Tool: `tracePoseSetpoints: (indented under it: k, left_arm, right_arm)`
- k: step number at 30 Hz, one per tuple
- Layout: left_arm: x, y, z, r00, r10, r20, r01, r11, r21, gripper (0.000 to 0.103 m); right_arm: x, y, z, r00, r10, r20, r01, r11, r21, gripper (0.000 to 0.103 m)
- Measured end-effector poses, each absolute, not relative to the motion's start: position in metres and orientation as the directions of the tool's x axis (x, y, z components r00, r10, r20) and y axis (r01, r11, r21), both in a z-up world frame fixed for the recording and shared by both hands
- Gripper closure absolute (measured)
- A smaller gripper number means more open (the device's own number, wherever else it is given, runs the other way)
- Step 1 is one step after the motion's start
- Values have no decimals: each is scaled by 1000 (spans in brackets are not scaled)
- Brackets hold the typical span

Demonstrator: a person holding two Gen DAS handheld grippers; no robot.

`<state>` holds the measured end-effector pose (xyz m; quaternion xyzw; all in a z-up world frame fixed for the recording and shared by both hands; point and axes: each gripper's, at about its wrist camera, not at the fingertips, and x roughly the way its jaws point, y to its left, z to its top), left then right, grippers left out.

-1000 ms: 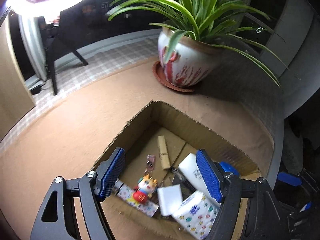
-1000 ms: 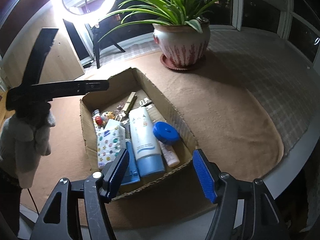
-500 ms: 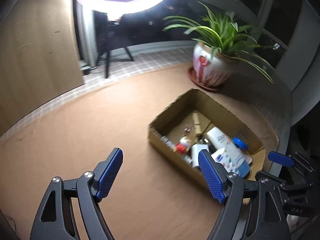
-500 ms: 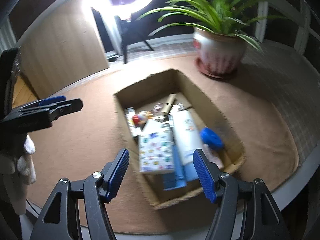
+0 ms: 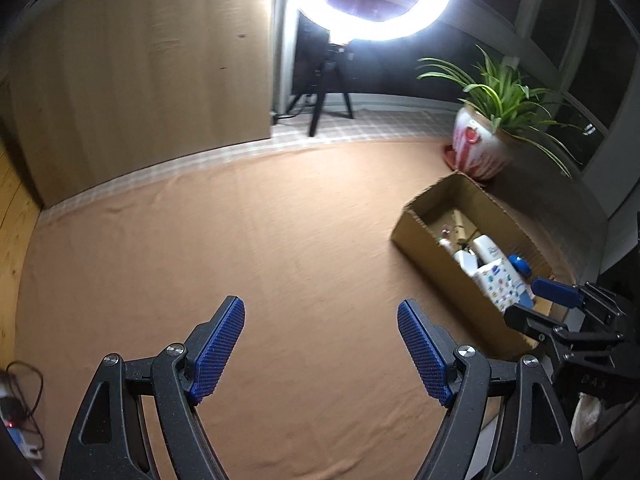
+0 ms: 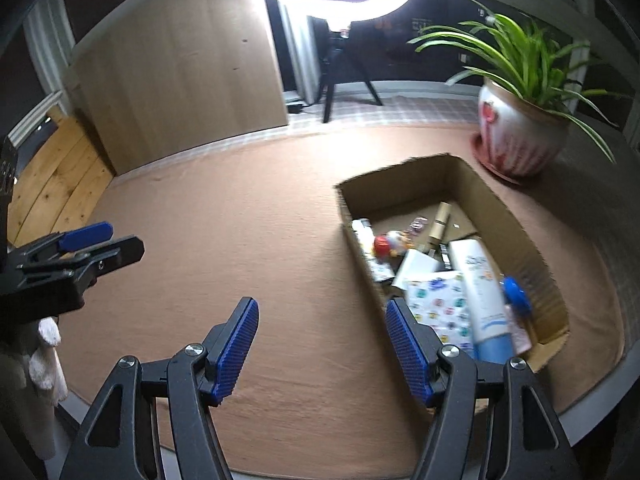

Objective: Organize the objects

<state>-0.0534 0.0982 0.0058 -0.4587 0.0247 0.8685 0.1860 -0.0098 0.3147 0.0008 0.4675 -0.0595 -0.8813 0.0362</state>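
1. The left gripper point(image 5: 321, 348) pointed steeply downward, its jaws standing wide apart with nothing between the blue ribbed pads point(image 5: 218, 350).
2. The right gripper point(image 6: 321, 346) pointed down at a similar slant, jaws parted somewhat less, also empty.
3. Each gripper showed in the other's view: the left at the left edge of the right wrist view, the right at the right edge of the left wrist view.

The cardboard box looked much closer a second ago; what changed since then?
Both grippers pulled back from the cardboard box and swung left over the brown cloth. The left gripper and right gripper are open and empty; nothing was picked up or dropped. The box's contents and the potted plant stayed put.
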Motion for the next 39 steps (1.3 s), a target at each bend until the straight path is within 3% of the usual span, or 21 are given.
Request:
tracePoseSetpoints:
  k: [19, 39]
  left_arm:
    - [-19, -10, -4, -536, 172, -827, -158, -982, -101, 19]
    - [-19, -55, -12, -534, 136, -835, -106, -990, -93, 15]
  right_arm:
    - [-18, 217, 3, -588, -155, -794, 106, -988, 115, 40]
    - [-23, 175, -7, -578, -145, -803, 113, -989, 97, 40]
